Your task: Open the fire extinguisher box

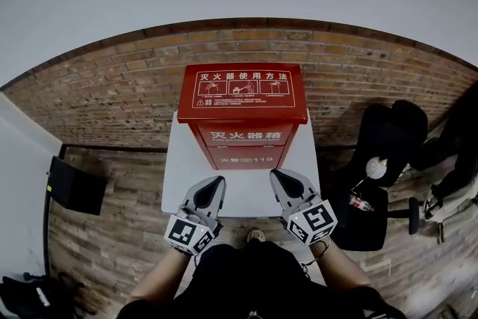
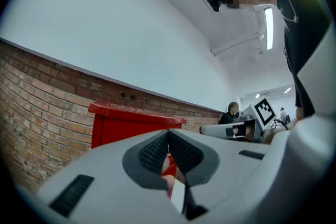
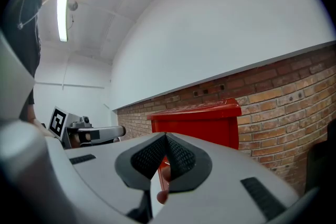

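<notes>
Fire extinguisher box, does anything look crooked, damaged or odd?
Nothing stands out. The box stands upright on the white table, lid down, no dents visible. The left gripper and right gripper are shut, short of it.

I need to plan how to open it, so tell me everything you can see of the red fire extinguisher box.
The fire extinguisher box is red, seemingly painted metal, upright and closed. Its overhanging lid carries white lettering and three pictograms; the front has more white print. It stands on a white slab before a brick wall. The left gripper and right gripper hang short of it.
</notes>
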A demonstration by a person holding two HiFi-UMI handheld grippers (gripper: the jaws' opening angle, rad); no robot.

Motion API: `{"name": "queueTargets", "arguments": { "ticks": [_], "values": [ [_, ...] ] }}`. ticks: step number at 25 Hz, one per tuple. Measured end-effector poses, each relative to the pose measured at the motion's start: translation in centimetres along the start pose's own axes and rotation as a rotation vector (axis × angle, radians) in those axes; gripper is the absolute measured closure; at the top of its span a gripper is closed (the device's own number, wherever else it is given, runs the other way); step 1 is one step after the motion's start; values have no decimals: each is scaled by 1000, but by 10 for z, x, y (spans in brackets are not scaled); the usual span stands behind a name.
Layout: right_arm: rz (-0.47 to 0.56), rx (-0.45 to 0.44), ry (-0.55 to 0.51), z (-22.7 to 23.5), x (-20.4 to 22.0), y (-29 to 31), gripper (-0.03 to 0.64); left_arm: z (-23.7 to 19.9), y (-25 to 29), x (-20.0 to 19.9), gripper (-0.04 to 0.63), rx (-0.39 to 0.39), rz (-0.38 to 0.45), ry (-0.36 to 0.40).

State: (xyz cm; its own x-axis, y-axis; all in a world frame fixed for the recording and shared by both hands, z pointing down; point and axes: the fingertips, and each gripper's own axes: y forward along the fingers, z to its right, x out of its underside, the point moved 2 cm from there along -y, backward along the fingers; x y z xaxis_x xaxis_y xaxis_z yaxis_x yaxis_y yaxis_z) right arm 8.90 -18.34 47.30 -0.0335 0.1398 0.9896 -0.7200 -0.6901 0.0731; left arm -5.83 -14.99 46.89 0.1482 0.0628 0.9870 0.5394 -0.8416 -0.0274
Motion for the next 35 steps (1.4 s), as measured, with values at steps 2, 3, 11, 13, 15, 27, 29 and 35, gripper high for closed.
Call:
{"name": "queueTargets", "arguments": {
  "ticks": [2,3,11,13,15,27,29,35],
  "values": [
    [1,6,8,11,-3,8,597,-10,7,-4,545,-13,2,-1],
    [1,7,14,15,-3,11,597,-14,9,-6,545,-13,4,-11],
    [12,17,-4,7,-13,36,597,-36,16,-20,545,32,5,-6],
    [20,42,-17,11,-20,36,597,-45,16,-22,545,31,0,3],
    [25,60,-39,20,-27,34,597,-55,18,-27,543,28,1,19],
    [21,156,-84,97,-53,28,412,-120,22,-62,350,-42,21,66],
    [11,157,-69,109,-49,30,395,-134,23,-64,332,-57,21,59],
    [-23,166,-60,137,-39,37,368,-171,31,-54,284,-77,-14,54]
  ]
}}
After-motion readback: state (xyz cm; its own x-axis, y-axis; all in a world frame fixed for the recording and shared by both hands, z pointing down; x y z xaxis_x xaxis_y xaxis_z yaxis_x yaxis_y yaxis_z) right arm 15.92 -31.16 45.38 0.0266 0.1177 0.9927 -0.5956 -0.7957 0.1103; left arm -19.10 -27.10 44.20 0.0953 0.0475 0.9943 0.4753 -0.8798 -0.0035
